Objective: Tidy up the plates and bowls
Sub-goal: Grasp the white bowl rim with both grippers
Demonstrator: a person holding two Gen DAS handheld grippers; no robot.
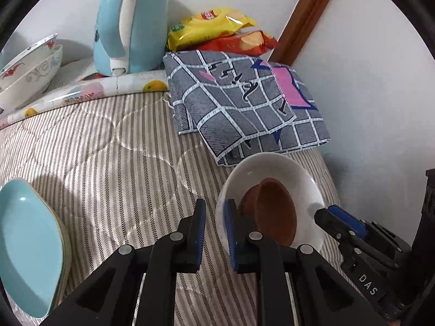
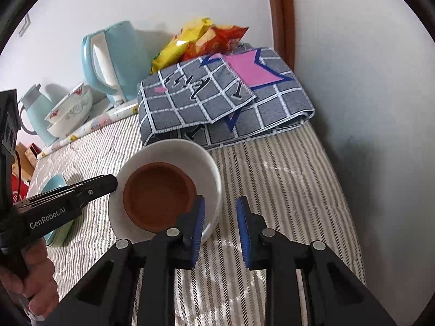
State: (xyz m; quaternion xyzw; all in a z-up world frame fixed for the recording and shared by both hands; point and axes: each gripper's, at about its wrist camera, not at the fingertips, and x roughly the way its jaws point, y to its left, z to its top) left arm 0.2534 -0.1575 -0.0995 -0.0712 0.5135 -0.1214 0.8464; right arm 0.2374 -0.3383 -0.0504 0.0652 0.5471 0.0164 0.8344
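now the left gripper (image 1: 214, 233) straddles the white bowl's (image 2: 212, 174) rim, jaws apart; right gripper (image 2: 220, 228) likewise, gripping nothing. bowl sits on the bed; brown dish (image 2: 160, 195) inside could slide if tipped.

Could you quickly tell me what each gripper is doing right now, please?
Left gripper: open, its fingers straddling the white bowl's rim, not clamped.
Right gripper: open, holding nothing, one finger at the white bowl's near rim.
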